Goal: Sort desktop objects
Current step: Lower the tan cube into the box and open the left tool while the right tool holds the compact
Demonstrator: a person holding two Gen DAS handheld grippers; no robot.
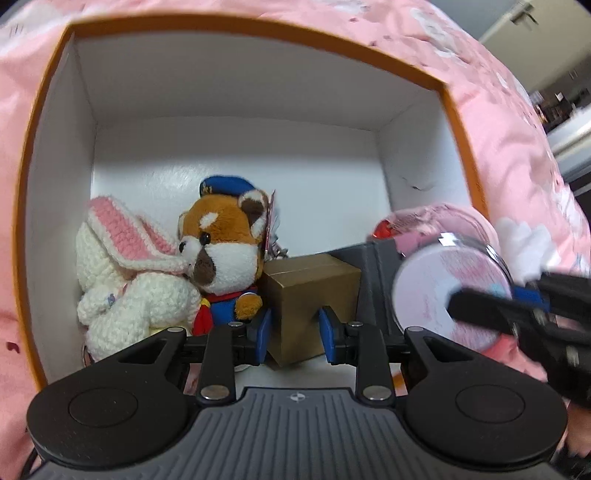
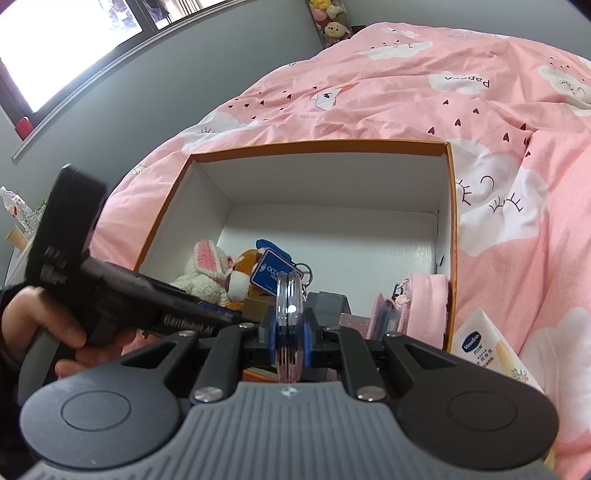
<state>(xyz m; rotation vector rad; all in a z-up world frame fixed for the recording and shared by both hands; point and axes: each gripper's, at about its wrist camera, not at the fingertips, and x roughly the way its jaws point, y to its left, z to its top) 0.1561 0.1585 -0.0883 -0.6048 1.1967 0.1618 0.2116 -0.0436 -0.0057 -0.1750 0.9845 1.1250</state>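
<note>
An orange-rimmed white box point(image 1: 236, 92) lies open on a pink bed cover; it also shows in the right wrist view point(image 2: 332, 184). Inside are a crocheted white rabbit point(image 1: 125, 280), a fox plush in a blue cap point(image 1: 225, 251), a small brown carton point(image 1: 314, 299), a dark grey block point(image 1: 373, 284) and a pink pouch point(image 2: 424, 302). My left gripper point(image 1: 295, 336) is open, its blue pads either side of the carton's near corner without pinching it. My right gripper point(image 2: 291, 332) is shut on a round pink compact mirror point(image 2: 290, 295), held edge-on over the box's near side; the mirror's face shows in the left wrist view point(image 1: 450, 284).
A Vaseline tube point(image 2: 491, 347) lies on the bed cover right of the box. The pink quilt point(image 2: 406, 92) surrounds the box. A grey wall and window point(image 2: 74, 44) are at the far left, plush toys point(image 2: 332, 22) beyond the bed.
</note>
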